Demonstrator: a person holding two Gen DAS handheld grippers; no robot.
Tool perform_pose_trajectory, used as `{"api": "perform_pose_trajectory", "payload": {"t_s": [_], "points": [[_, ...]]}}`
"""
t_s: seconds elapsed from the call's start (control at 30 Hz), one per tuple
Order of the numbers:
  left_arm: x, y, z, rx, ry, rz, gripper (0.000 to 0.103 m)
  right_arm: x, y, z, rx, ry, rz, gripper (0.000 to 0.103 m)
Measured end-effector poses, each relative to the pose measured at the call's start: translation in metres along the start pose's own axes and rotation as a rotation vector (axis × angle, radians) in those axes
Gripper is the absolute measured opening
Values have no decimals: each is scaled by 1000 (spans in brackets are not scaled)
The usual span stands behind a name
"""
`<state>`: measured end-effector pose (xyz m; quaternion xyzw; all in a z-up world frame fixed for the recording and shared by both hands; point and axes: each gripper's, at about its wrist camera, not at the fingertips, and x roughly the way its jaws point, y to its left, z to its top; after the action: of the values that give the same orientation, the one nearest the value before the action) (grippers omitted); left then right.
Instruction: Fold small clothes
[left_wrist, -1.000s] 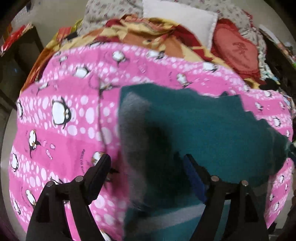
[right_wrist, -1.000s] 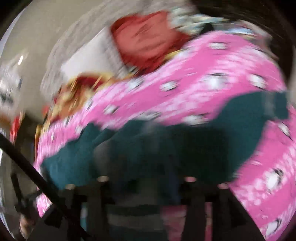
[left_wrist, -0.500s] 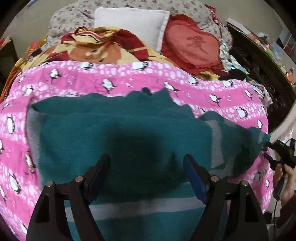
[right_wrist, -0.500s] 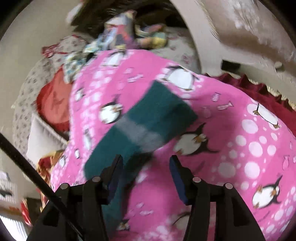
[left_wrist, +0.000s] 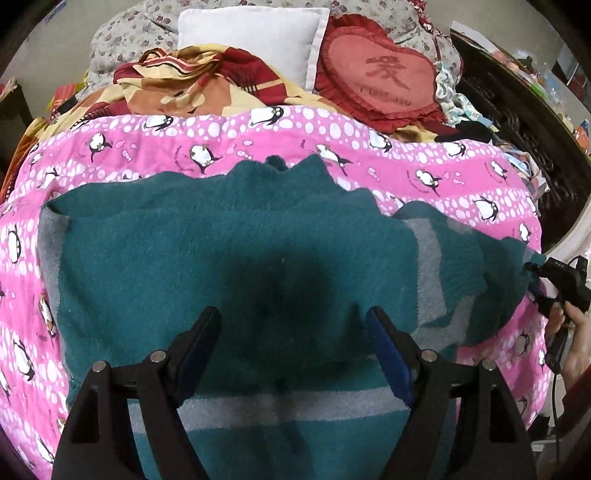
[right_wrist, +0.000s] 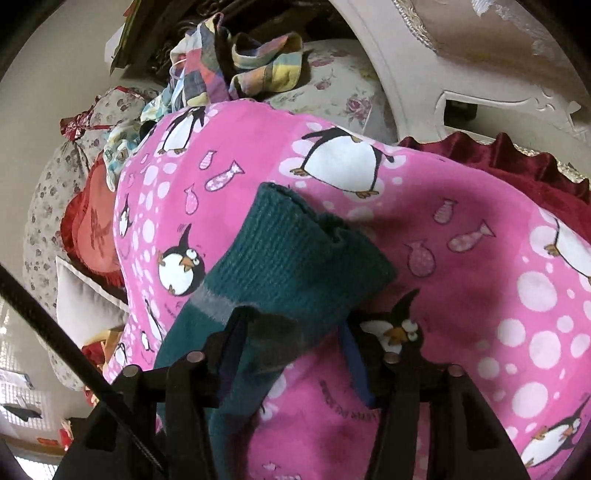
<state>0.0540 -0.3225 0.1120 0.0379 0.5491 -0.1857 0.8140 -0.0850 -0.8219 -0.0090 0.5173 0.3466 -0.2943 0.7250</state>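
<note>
A small teal sweater (left_wrist: 229, 258) with grey stripes lies spread on the pink penguin blanket (left_wrist: 221, 140). My left gripper (left_wrist: 293, 347) is open and empty, hovering over the sweater's lower middle. The sweater's right sleeve (left_wrist: 480, 280) stretches toward the blanket's right edge. In the right wrist view that sleeve's ribbed cuff (right_wrist: 295, 254) lies on the blanket (right_wrist: 480, 295), and my right gripper (right_wrist: 291, 343) is open with its jaws on either side of the sleeve just behind the cuff. The right gripper also shows at the left view's edge (left_wrist: 561, 284).
A white pillow (left_wrist: 255, 33), a red heart cushion (left_wrist: 384, 77) and a crumpled yellow-red cloth (left_wrist: 192, 85) sit at the bed's head. A patchwork cloth (right_wrist: 229, 55) and a cream carved bed frame (right_wrist: 424, 74) lie beyond the blanket.
The sweater went from bunched to spread flat. My left gripper stays open above it. My right gripper moved close to the sleeve cuff, now straddling it.
</note>
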Motion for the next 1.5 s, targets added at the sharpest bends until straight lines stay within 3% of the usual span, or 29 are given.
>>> {"api": "perform_pose_trajectory", "payload": {"t_s": [0.03, 0.1, 0.3, 0.47, 0.6, 0.73, 0.9, 1.07, 1.23, 1.33, 1.4, 1.47, 1.5], "points": [[0, 1, -1, -2, 2, 2, 80, -1, 0, 0, -13, 2, -6, 21], [1, 3, -3, -7, 5, 2, 80, -9, -2, 1, -33, -13, -3, 8], [-7, 16, -1, -39, -7, 0, 80, -87, 8, 1, -87, -118, 146, 7], [-27, 40, 7, -85, -37, -5, 80, -165, 56, -17, -240, -191, 246, 7], [-45, 69, 12, -133, -61, 3, 80, -213, 119, -53, -405, -200, 353, 7], [-64, 107, 17, -188, -88, 20, 80, -229, 191, -113, -603, -129, 481, 7], [-89, 153, 19, -254, -143, 50, 80, -186, 270, -214, -769, 93, 614, 7], [-96, 200, 14, -335, -157, 84, 80, -89, 315, -320, -816, 321, 603, 7], [-86, 221, 3, -366, -128, 88, 80, 2, 324, -405, -829, 532, 547, 7], [-81, 221, -2, -370, -116, 61, 80, 37, 313, -423, -836, 627, 456, 17], [-77, 217, -2, -358, -110, 39, 80, 30, 302, -409, -788, 663, 471, 22], [-72, 210, -1, -338, -106, 15, 83, 7, 292, -382, -770, 613, 518, 36], [-68, 206, -1, -326, -101, -1, 84, -4, 286, -370, -771, 579, 522, 51]]}}
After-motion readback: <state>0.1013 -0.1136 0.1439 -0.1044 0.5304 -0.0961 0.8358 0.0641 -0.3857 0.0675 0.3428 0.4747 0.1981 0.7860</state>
